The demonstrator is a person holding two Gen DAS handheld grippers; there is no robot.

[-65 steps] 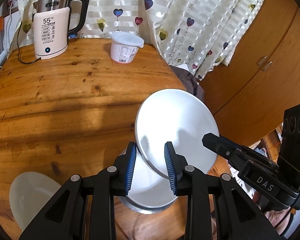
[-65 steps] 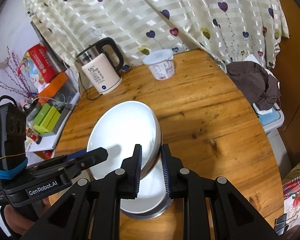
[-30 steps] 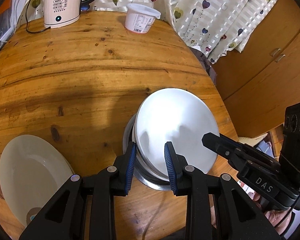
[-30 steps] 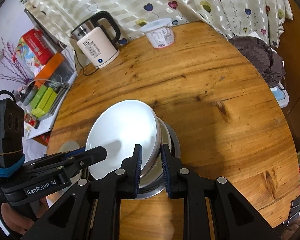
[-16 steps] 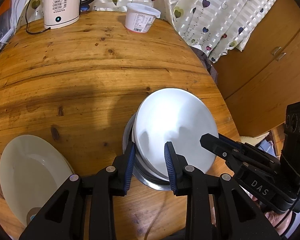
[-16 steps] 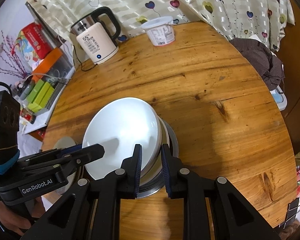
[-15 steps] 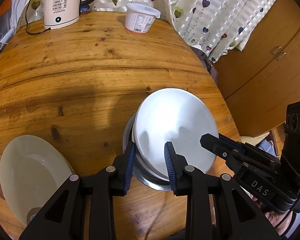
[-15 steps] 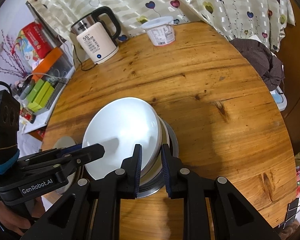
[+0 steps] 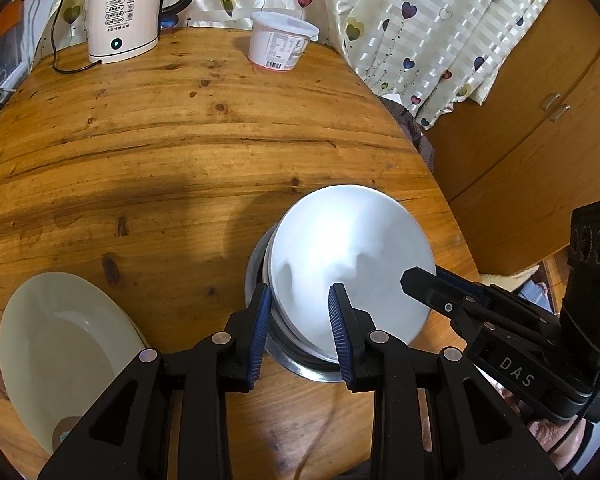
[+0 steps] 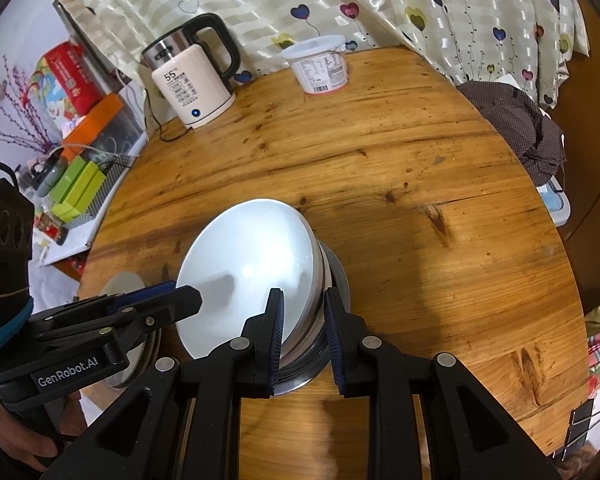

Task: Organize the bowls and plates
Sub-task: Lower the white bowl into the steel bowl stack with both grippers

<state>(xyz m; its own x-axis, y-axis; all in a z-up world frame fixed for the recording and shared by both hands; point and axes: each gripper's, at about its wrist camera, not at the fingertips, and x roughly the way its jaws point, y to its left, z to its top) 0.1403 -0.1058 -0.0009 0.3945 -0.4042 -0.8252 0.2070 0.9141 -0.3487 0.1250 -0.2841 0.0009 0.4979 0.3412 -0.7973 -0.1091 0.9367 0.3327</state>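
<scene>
A white plate (image 9: 348, 264) lies on top of a stack that sits in a metal bowl (image 9: 296, 364) near the table's front right edge. My left gripper (image 9: 298, 316) straddles the plate's left rim, with a gap at the fingers, so it looks open. My right gripper (image 10: 302, 320) straddles the opposite rim of the same plate (image 10: 248, 268) and the stack under it, jaws parted and not pressing the rim. A second, cream plate (image 9: 64, 356) lies at the front left of the table.
On the round wooden table (image 9: 180, 140) a white electric kettle (image 9: 122, 12) and a lidded plastic tub (image 9: 280, 46) stand at the far edge by the curtain. A wooden cabinet (image 9: 540, 120) is to the right. Boxes and clutter (image 10: 80, 184) sit left of the table.
The white plate was held tilted above the stack and has come down to lie on it in the metal bowl. Both grippers lowered with it, and the right gripper's jaws have parted a little.
</scene>
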